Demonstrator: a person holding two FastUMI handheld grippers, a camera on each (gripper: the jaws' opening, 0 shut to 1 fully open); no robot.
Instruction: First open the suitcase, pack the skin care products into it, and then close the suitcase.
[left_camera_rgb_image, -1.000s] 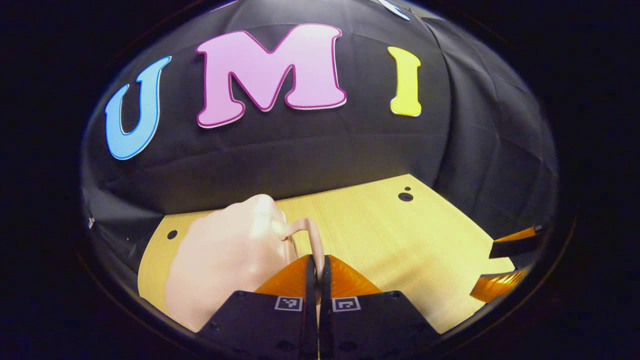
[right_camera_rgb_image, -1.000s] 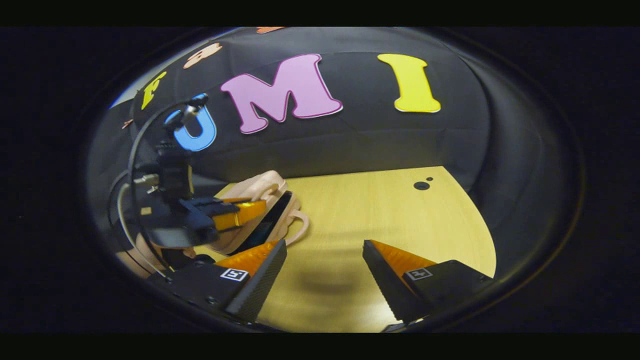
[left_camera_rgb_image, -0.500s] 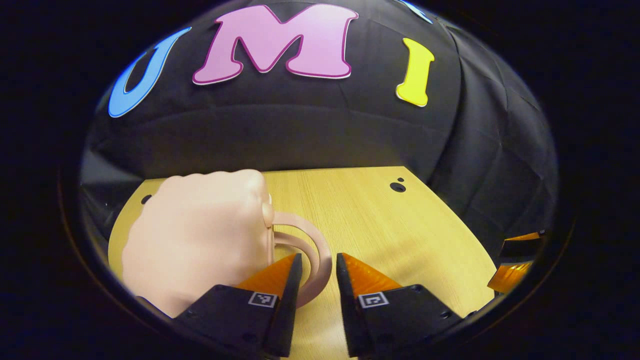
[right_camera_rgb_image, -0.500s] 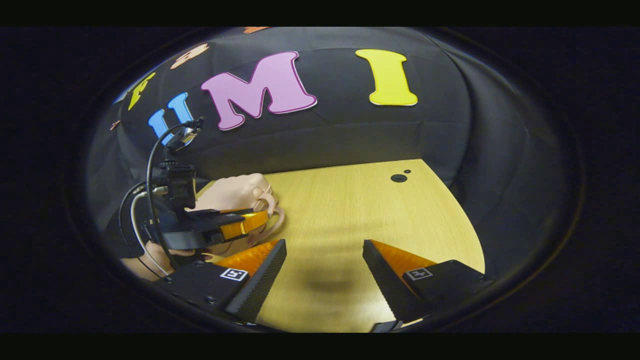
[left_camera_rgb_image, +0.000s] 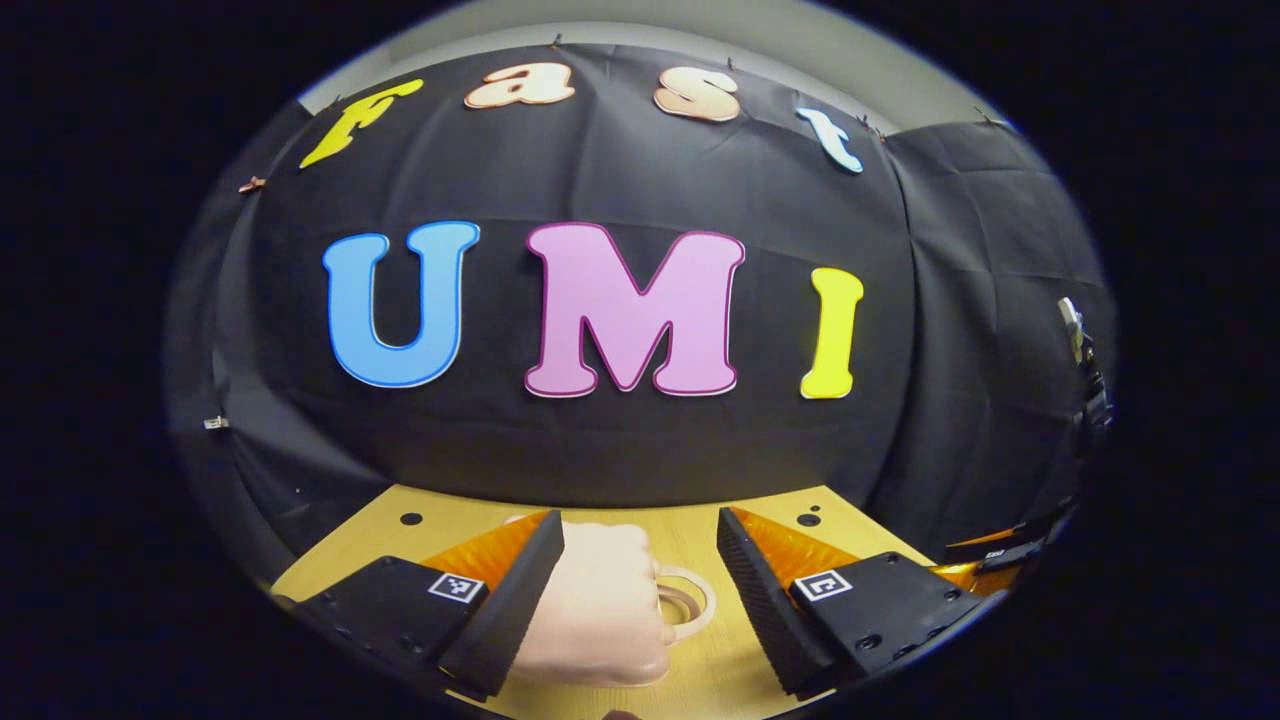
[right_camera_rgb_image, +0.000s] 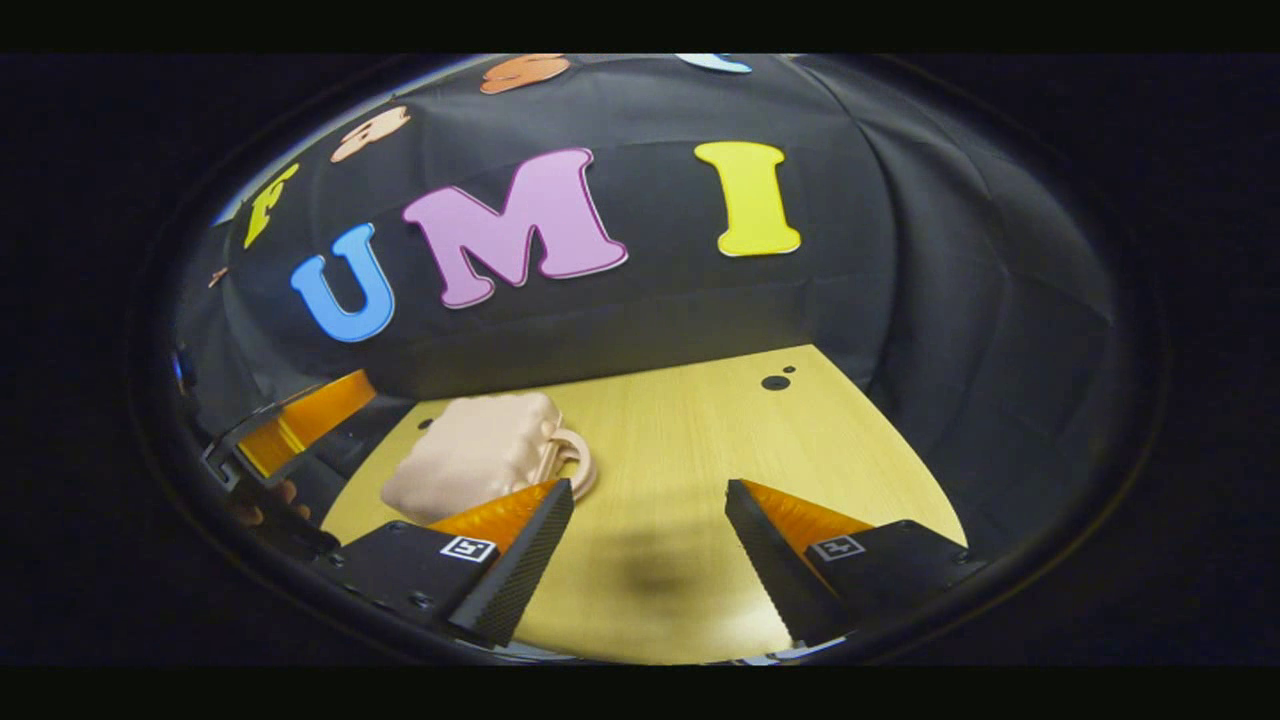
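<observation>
Now-released suitcase (left_camera_rgb_image: 600, 615), near edge cut off

One suitcase (left_camera_rgb_image: 590, 620), one table (right_camera_rgb_image: 700, 450), two grippers (right_camera_rgb_image: 645, 545)

**Layout on the surface**

Suitcase (right_camera_rgb_image: 470, 455) lies closed on the surface (right_camera_rgb_image: 700, 440), toward its left, handle (right_camera_rgb_image: 578, 462) pointing right. Left hand-held gripper (left_camera_rgb_image: 640, 560) sits above and before it; right hand-held gripper (right_camera_rgb_image: 648, 530) is off to its right, over bare surface.

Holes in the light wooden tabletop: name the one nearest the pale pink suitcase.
The lone hole just behind the pale pink suitcase; the paired holes sit far to its right.
</observation>
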